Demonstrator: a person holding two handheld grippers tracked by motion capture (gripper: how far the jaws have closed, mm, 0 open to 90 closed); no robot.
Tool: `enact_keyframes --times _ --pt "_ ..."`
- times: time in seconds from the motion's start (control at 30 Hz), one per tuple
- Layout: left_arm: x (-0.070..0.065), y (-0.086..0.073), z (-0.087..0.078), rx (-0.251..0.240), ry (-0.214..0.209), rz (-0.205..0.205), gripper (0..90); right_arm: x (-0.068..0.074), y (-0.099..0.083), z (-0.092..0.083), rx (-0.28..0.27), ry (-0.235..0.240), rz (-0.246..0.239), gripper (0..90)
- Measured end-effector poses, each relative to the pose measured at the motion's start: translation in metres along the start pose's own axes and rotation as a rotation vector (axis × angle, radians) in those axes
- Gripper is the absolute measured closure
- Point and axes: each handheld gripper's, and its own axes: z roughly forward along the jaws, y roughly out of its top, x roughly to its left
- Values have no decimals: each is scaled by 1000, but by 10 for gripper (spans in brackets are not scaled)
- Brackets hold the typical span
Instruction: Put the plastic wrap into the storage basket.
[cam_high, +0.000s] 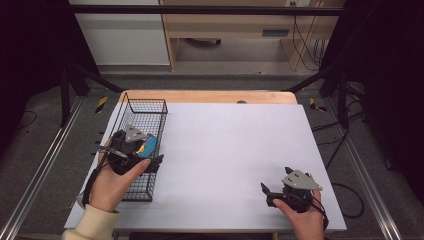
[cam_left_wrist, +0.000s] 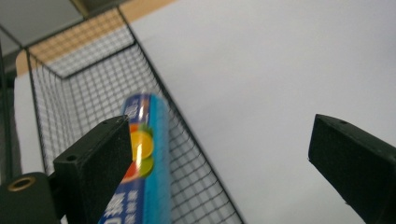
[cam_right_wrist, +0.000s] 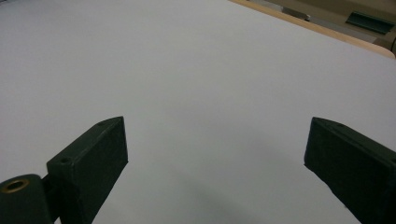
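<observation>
The blue box (cam_left_wrist: 147, 154) lay inside the wire basket (cam_high: 131, 111) at the frame's left — placing looked finished. The left gripper (cam_high: 150, 161) stood released above it, nothing between its jaws; the right gripper (cam_right_wrist: 215, 158) gaped empty too. Next, probably withdrawing clear of the mesh.

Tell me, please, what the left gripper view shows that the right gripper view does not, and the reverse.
The left gripper view alone has the black wire basket with a blue printed box lying inside it, beside the left gripper, whose jaws stand open. The right gripper view alone has a shelf unit beyond the table's wooden far edge. Both share the white table surface between wide-open black jaws; the right gripper holds nothing.
</observation>
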Motion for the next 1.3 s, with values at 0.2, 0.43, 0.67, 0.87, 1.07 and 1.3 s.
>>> enact_keyframes --times 0.2,0.43,0.67,0.87,1.07,1.3 --pt "-25 4 2 -89 -40 71 51 -1 0 0 7 -13 0 51" --pt "-47 6 10 -169 -61 106 44 0 0 -1 3 -18 -11 49" --pt "-66 5 24 -204 -115 142 47 0 -1 0 12 -25 -13 45" --pt "-80 2 42 -228 -151 158 47 0 0 0 17 -26 -10 41" --pt "-96 -5 64 -224 -199 174 46 0 -1 1 21 -32 -10 41" --pt "-111 -15 95 -182 -239 187 46 -1 -1 1 27 -39 -4 41"
